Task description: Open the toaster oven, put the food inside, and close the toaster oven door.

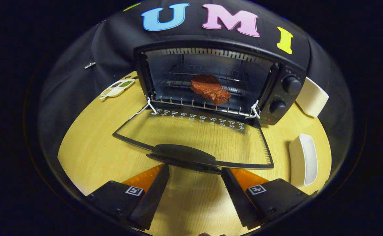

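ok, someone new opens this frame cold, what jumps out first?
The toaster oven at the back of the wooden table, with its glass door dropped flat toward the camera. Next, the reddish piece of food already sitting on the wire rack inside. Then the gripper, open, its fingers right at the door handle without clamping it.

we see a staged recording booth dressed as a kitchen corner: black cloth wall [112, 42] draped behind a round wooden table [89, 147]. a toaster oven [217, 78] stands on it, beside white dishes [304, 160] and a small divided tray [117, 88] holding what may be seasonings, though it is too small to tell.
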